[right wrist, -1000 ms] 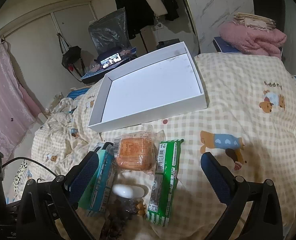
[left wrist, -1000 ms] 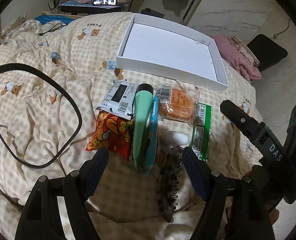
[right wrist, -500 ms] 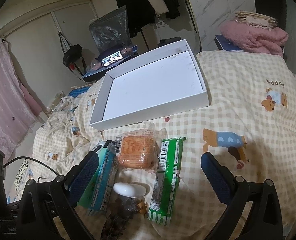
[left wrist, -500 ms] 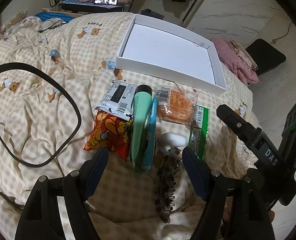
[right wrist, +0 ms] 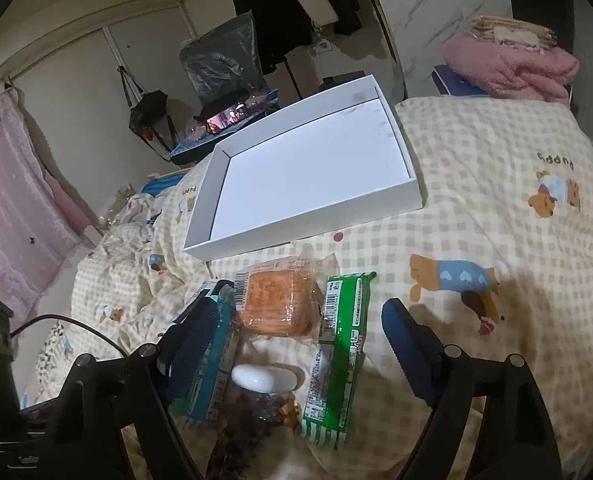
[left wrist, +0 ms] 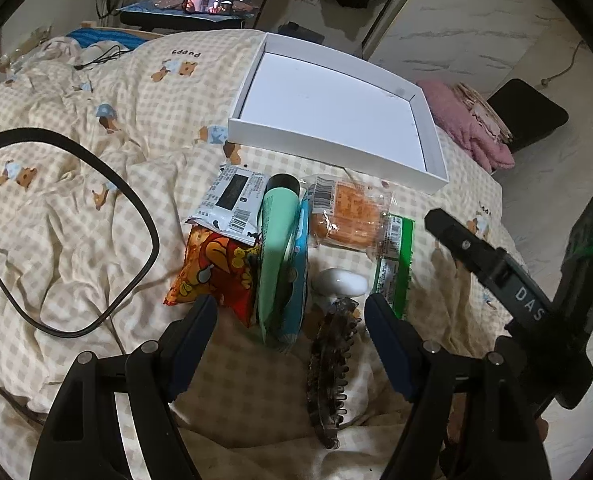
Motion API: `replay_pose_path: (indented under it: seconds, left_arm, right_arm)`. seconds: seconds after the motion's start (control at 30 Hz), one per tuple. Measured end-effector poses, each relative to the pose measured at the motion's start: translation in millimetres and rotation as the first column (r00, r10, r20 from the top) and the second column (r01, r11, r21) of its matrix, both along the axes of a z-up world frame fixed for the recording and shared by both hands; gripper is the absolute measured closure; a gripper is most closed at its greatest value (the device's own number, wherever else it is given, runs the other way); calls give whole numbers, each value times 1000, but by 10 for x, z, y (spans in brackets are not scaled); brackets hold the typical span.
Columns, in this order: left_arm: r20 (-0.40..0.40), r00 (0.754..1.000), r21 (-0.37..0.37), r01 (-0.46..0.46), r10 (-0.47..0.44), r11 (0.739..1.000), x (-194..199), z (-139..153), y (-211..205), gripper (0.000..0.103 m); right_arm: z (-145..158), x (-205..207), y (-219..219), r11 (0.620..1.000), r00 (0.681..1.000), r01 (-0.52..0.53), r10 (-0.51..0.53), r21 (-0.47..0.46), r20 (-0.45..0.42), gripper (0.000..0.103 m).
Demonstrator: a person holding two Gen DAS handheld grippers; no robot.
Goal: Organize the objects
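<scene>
A heap of items lies on the checked bedspread in front of an empty white box (left wrist: 328,148). It holds a red snack bag (left wrist: 212,268), a barcode packet (left wrist: 232,200), a mint tube (left wrist: 278,240) on a blue pack (left wrist: 298,280), an orange bread packet (left wrist: 348,216), a green packet (left wrist: 394,264), a white oval case (left wrist: 342,282) and a dark hair claw (left wrist: 330,364). My left gripper (left wrist: 290,312) hangs open over the tube and claw. My right gripper (right wrist: 296,316) is closing, its pads apart from the bread packet (right wrist: 278,304), green packet (right wrist: 340,352) and case (right wrist: 262,376) between them.
A black cable (left wrist: 136,216) loops over the bedspread at the left. A pink blanket (left wrist: 468,128) and a black chair (left wrist: 528,112) stand past the bed's right edge. A lit phone screen (left wrist: 208,0) sits behind the bed. The white box (right wrist: 296,224) lies just beyond the heap.
The right gripper's fingers have come closer together around the bread and green packets. Both hands have stayed where they were, and the items have not moved.
</scene>
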State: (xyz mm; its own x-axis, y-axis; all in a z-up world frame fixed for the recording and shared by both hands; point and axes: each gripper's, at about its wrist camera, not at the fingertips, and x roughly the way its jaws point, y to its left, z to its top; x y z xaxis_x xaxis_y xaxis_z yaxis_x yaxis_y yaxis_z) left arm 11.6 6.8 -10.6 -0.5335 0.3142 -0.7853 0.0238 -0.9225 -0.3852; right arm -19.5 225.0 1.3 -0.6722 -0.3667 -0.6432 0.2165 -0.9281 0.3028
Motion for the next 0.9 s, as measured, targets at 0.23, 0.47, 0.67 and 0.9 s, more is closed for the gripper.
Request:
replay_pose_path:
  seconds: [0.23, 0.47, 0.67, 0.9]
  left_arm:
    - [12, 1000, 35, -3, 2, 999, -16, -25, -46, 24]
    - [16, 998, 113, -57, 56, 992, -31, 0, -178, 24]
    - [16, 987, 230, -160, 161, 960, -59, 162, -511, 24]
    - [47, 954, 110, -299, 295, 948, -353, 526, -901, 24]
  right_arm:
    - [-7, -11, 104, 998, 999, 45, -45, -43, -10, 17]
    - [-42, -65, 155, 991, 998, 10, -2, -136, 60, 17]
    - [-37, -61, 118, 992, 998, -17, 25, -127, 64, 17]
    - [-83, -107, 157, 986, 997, -17, 30, -168, 73, 17]
